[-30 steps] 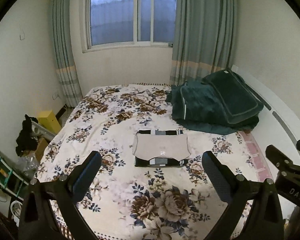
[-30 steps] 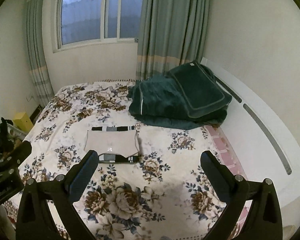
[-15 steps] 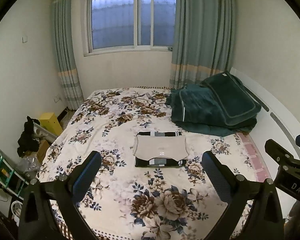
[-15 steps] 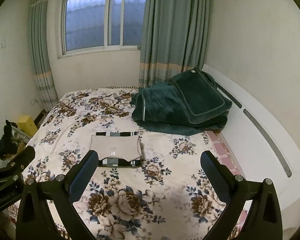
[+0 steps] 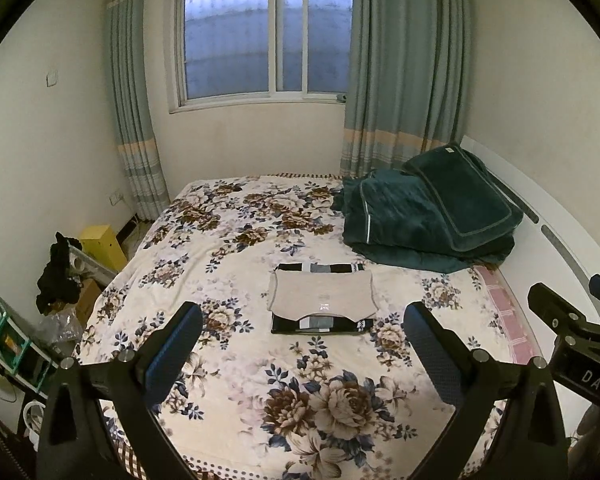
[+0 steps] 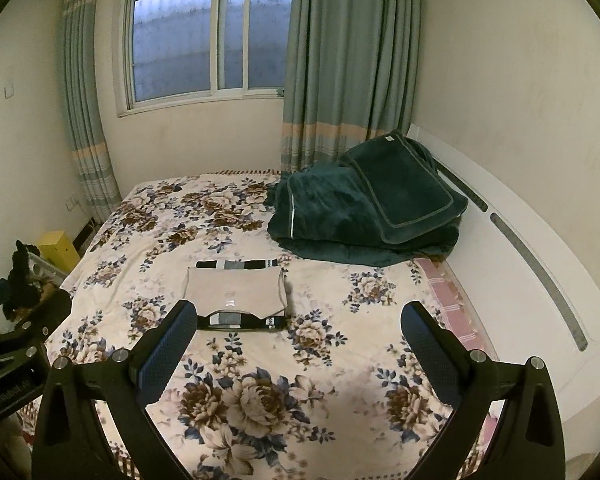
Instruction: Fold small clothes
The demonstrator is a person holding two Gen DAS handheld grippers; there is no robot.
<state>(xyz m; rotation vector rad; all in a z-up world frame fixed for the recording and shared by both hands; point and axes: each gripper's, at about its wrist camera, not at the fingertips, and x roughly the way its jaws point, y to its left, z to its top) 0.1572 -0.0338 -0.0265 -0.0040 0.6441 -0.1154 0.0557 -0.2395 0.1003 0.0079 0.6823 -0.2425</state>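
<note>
A folded beige garment (image 5: 322,295) lies on a folded black, grey and white striped garment (image 5: 320,324) in the middle of the floral bed (image 5: 236,264). The same stack shows in the right wrist view, beige piece (image 6: 236,292) over the striped one (image 6: 242,322). My left gripper (image 5: 302,344) is open and empty, held above the near part of the bed, short of the stack. My right gripper (image 6: 298,344) is open and empty, right of the stack and nearer the bed's foot.
A heap of dark green blankets (image 5: 428,216) lies at the bed's far right by the white headboard (image 6: 540,280). A yellow box (image 5: 102,246), dark clothes on a rack (image 5: 58,272) and a shelf (image 5: 4,340) stand left of the bed. A window (image 5: 266,40) and curtains are behind.
Both grippers have drawn back and tilted up, so the stack sits smaller and farther away and more of the wall and window shows. The clothes have not moved.
</note>
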